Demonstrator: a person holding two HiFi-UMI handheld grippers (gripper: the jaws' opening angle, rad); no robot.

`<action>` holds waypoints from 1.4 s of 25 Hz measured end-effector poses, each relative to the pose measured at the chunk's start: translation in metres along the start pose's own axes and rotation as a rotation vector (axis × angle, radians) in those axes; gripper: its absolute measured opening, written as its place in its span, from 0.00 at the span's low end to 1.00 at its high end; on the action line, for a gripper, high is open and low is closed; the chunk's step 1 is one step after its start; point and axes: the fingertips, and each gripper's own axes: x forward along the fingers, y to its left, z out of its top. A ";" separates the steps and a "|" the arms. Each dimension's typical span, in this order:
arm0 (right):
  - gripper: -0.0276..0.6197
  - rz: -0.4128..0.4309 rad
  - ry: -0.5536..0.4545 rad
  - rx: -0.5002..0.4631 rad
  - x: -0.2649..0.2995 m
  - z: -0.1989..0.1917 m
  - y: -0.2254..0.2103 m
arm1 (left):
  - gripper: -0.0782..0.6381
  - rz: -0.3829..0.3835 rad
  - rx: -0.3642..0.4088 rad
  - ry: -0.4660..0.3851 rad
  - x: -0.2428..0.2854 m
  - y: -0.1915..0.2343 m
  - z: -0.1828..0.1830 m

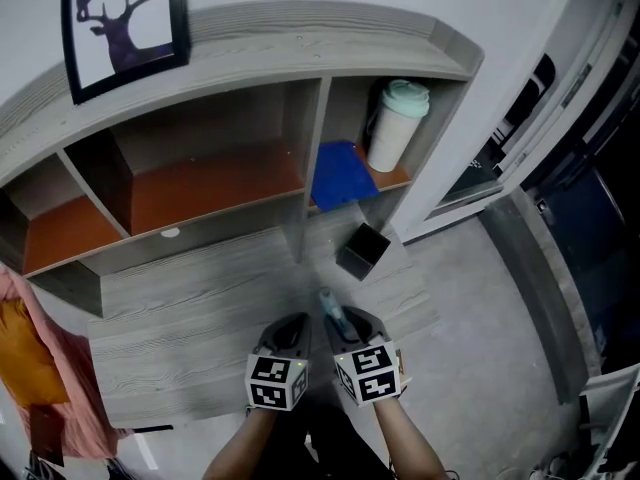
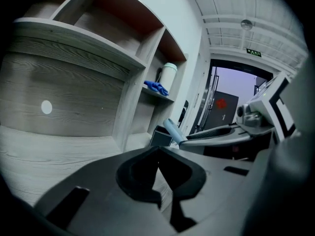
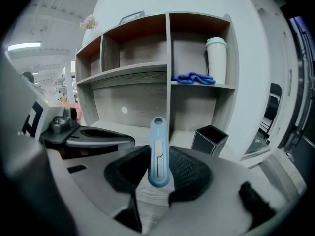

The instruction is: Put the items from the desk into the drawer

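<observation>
A light blue box cutter [image 3: 158,132] stands upright between the pads of my right gripper [image 3: 158,171], which is shut on its lower end. From the head view, the cutter [image 1: 330,306] juts forward from the right gripper [image 1: 352,326] above the grey wooden desk [image 1: 190,308]. My left gripper [image 1: 292,328] hangs close beside it on the left. In the left gripper view the left gripper [image 2: 156,154] has its pad tips together and nothing between them. The cutter [image 2: 173,131] also shows there, off to the right. No drawer is in view.
A black square holder [image 1: 362,251] sits on the desk near the shelf unit. In the right shelf compartment lie a blue cloth [image 1: 338,175] and a pale cup [image 1: 398,125]. A framed deer picture [image 1: 125,23] stands on top. Orange fabric [image 1: 25,358] hangs at the left.
</observation>
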 end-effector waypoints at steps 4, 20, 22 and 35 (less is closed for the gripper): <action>0.25 -0.041 0.003 0.024 -0.016 -0.011 -0.022 | 0.12 -0.042 0.015 0.019 0.012 -0.024 -0.005; 0.25 -0.209 0.025 0.173 -0.084 -0.075 -0.088 | 0.12 -0.251 0.107 0.114 0.047 -0.127 -0.037; 0.25 -0.226 0.026 0.193 -0.089 -0.081 -0.093 | 0.12 -0.275 0.120 0.127 0.051 -0.136 -0.041; 0.25 -0.333 0.029 0.266 -0.131 -0.125 -0.127 | 0.12 -0.374 0.170 0.184 0.065 -0.189 -0.069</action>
